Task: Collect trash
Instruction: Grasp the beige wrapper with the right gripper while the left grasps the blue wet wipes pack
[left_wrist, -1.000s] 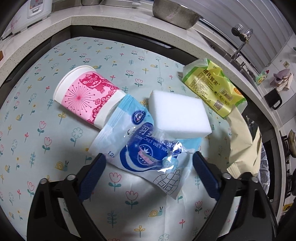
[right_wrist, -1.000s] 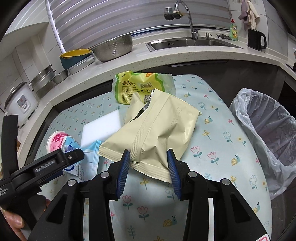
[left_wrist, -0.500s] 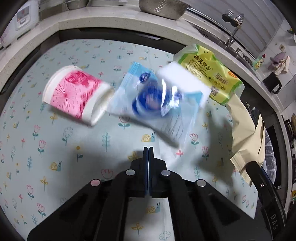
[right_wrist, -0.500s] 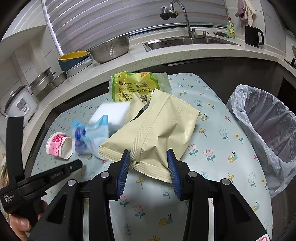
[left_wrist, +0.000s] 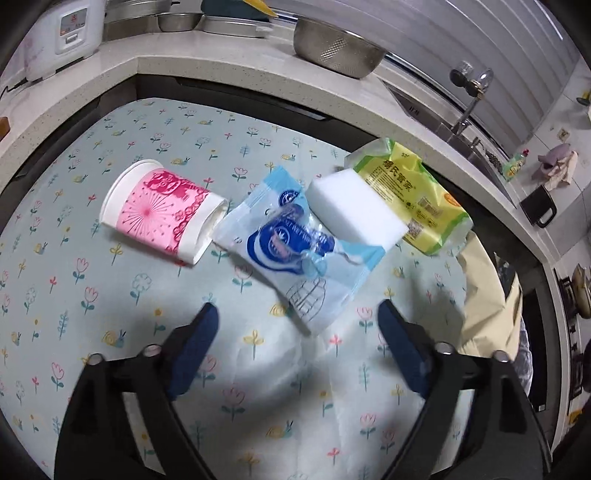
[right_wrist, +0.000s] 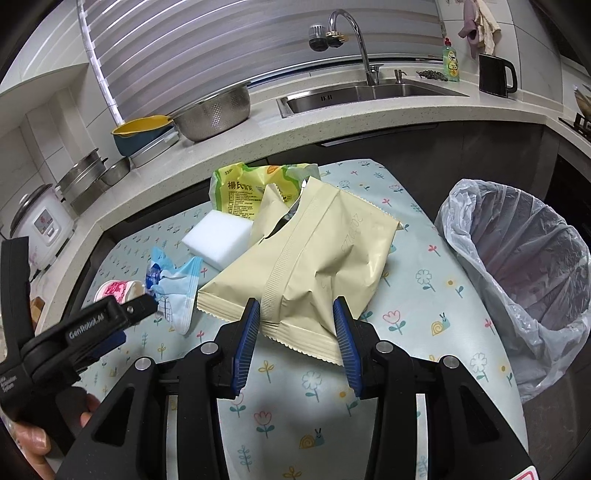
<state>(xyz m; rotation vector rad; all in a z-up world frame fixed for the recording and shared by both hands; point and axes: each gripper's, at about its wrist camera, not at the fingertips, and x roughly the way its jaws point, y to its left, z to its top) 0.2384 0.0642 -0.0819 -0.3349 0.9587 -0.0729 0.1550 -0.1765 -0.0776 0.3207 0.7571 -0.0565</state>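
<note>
On the flowered tablecloth (left_wrist: 110, 295) lie a pink paper cup (left_wrist: 162, 210) on its side, a blue wet-wipes packet (left_wrist: 295, 251), a white sponge (left_wrist: 358, 210) and a yellow-green packet (left_wrist: 410, 192). My left gripper (left_wrist: 297, 310) hangs just in front of the wipes packet. Its jaws are opening, and only the packet's near corner reaches the gap, untouched by the pads. My right gripper (right_wrist: 296, 306) is shut on a crumpled beige packet (right_wrist: 314, 258), held above the table. The wipes packet (right_wrist: 177, 291) and the cup (right_wrist: 114, 288) also show in the right wrist view.
A bin lined with a plastic bag (right_wrist: 517, 258) stands at the table's right edge. Behind the table runs a counter (right_wrist: 332, 125) with a sink, a steel colander (right_wrist: 214, 110), bowls and a rice cooker (left_wrist: 62, 33). A person's hand (right_wrist: 33, 435) holds the left gripper.
My left gripper snapped shut and came open again, drawing back from the wipes packet. The packet and the sponge slid away from it toward the yellow-green packet. My right gripper kept still.
</note>
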